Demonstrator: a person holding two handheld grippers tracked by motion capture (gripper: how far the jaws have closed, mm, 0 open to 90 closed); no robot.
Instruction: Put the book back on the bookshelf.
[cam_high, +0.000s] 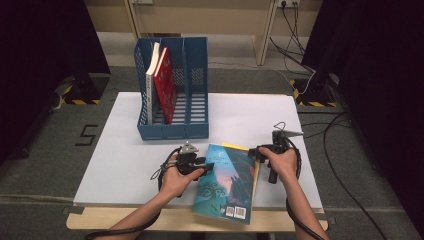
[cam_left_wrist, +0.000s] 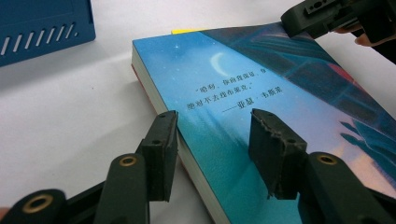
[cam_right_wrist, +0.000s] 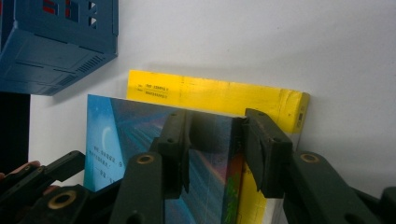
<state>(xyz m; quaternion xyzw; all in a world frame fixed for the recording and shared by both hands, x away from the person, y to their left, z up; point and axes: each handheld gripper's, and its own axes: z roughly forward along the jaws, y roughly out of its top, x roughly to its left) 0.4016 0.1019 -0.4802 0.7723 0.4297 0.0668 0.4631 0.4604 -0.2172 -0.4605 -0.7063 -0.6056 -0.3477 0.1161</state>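
— White board (cam_high: 125, 160) over a wooden table, grey carpet around it, and a blue file rack (cam_high: 172, 90) at the far side holding a red book (cam_high: 166, 85) and a white one. What is in hand?

— A blue paperback (cam_high: 227, 182) lies flat on top of a yellow book (cam_high: 235, 147), near the person's edge of the board. The left gripper (cam_left_wrist: 212, 140) has its jaws spread: one jaw is off the long edge on the bare board, the other sits over the cover, with the book's edge between them. I cannot see either pad pressing.

— And the right gripper (cam_right_wrist: 215, 144)?

— Also parted, straddling the opposite long edge of the blue book; the yellow one shows just beyond and below its tips. No pinch there that I can make out.

— So what might go wrong?

— My worry is the stack. If the right jaws close low, they could catch the yellow book along with the blue one, or drag it sideways. On the left, the lower jaw has to get under the edge; if it rides on the cover instead, it may lift only the cover and some pages, and the book would fan open.

— Anything with the rack?

— It stands well ahead of both grippers. A book held by one thin edge would likely sag or swing on the way and clip the dividers.
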